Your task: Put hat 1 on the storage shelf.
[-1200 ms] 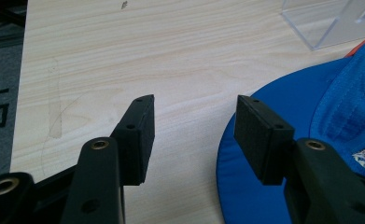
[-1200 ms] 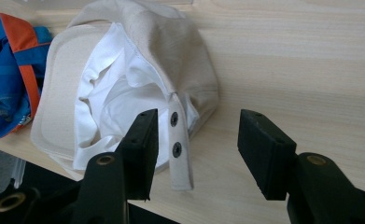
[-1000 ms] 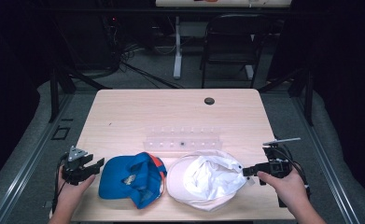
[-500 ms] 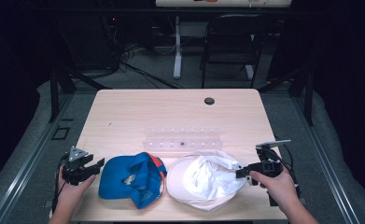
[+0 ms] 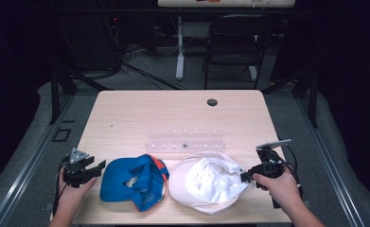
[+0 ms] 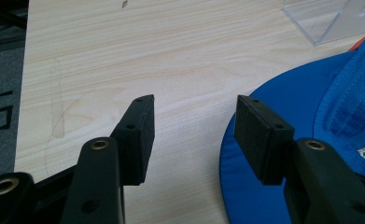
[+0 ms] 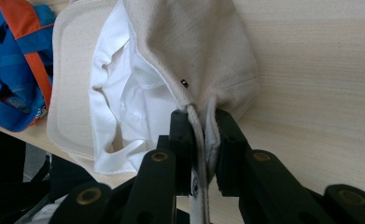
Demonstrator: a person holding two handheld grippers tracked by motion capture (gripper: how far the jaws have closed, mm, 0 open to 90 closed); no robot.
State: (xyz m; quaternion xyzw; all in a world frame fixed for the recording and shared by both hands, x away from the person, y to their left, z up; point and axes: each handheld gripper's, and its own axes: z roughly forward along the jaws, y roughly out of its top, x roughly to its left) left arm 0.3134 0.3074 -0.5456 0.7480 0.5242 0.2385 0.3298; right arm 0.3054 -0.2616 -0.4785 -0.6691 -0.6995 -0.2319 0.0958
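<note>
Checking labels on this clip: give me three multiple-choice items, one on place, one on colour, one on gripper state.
1. Where does the blue cap lie relative to the white cap?
A. To its left
B. To its right
C. On top of it

2. What colour is the trim on the blue cap?
A. Green
B. Orange
C. Yellow

3. What is the right gripper doing?
A. Open above the table
B. Shut on the clear rack
C. Shut on the white cap

Answers: 1 A, the high view shows it left of the white cap, near the open left gripper. 2 B, an orange band shows. 3 C, the jaws pinch the cap's edge in the right gripper view.
</note>
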